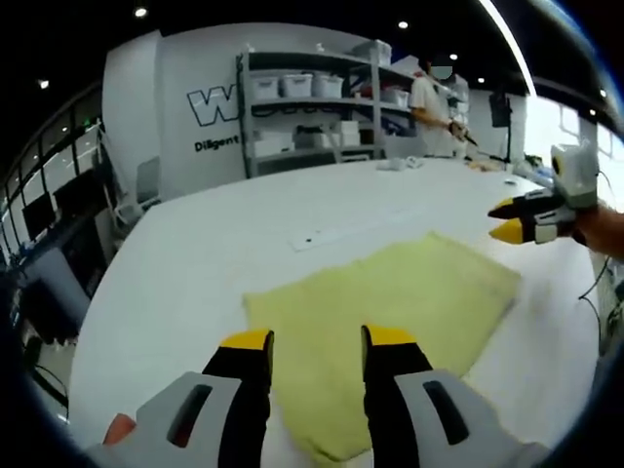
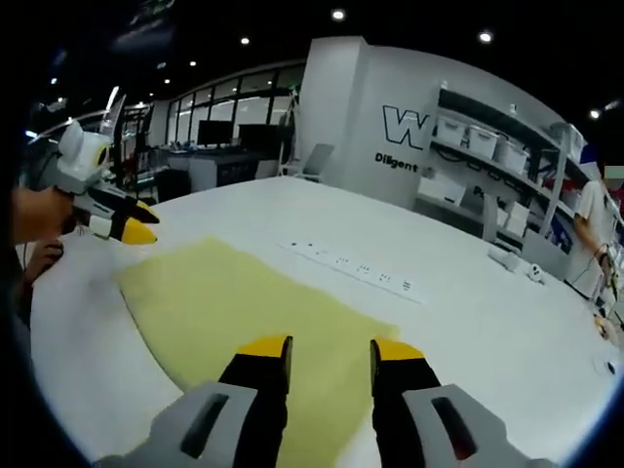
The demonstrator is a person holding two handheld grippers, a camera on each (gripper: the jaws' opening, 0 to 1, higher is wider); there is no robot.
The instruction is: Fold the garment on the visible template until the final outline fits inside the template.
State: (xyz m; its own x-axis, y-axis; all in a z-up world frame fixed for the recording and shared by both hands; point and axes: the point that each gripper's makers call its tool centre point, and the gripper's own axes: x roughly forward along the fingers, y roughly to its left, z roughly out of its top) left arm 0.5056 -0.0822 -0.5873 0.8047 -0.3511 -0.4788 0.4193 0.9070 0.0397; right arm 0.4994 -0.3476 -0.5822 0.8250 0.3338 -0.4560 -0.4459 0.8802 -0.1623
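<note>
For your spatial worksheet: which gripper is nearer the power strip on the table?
Right, probably. The right gripper faces the power strip across the yellow garment; the left gripper sits across more cloth.

1. A yellow garment (image 1: 390,322) lies flat on a white table (image 1: 185,283), one corner beneath the left gripper (image 1: 317,341), whose yellow-tipped jaws stand apart above the cloth.
2. The right gripper (image 1: 512,219) enters from the right, hovering past the garment's far edge.
3. Behind, shelving (image 1: 312,102) holds white bins; a person (image 1: 429,107) stands beside it.

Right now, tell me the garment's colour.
Pale yellow-green, plain, no pattern. The garment shows best in the left gripper view.
</note>
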